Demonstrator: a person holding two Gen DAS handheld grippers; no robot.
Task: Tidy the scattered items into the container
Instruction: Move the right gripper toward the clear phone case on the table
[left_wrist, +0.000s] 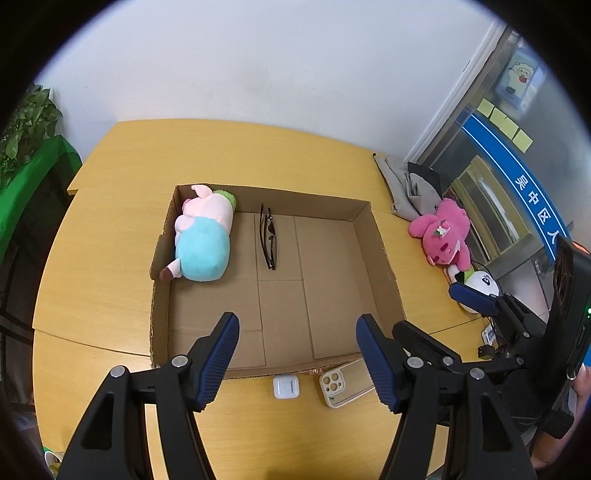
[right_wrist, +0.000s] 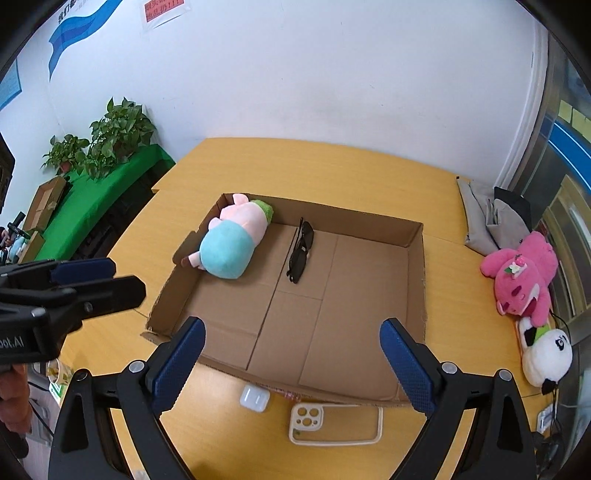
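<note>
Both your tongs hang above the near edge of the cardboard box (left_wrist: 384, 254), the left gripper (left_wrist: 297, 356) and right gripper (right_wrist: 291, 363) each spread wide with nothing between the pads. Inside lie 1 plush pig (left_wrist: 203, 236) far left and sunglasses (left_wrist: 269, 236) beside it. The earbud case (right_wrist: 254, 398) and phone case (right_wrist: 334, 424) sit on the table (right_wrist: 332, 173), just outside the near wall.

Bright, even light; fisheye-warped, vignetted edges.

The yellow wood-grain worktop (right_wrist: 351, 173) carries an open cardboard box (right_wrist: 416, 266) at its middle. At 6 o'clock of the box lie a white earbuds case (right_wrist: 254, 398) and a cream phone case (right_wrist: 334, 424). At 3 o'clock lie a pink plush (right_wrist: 521, 275), a panda plush (right_wrist: 546, 356) and folded grey cloth (right_wrist: 487, 218).
</note>
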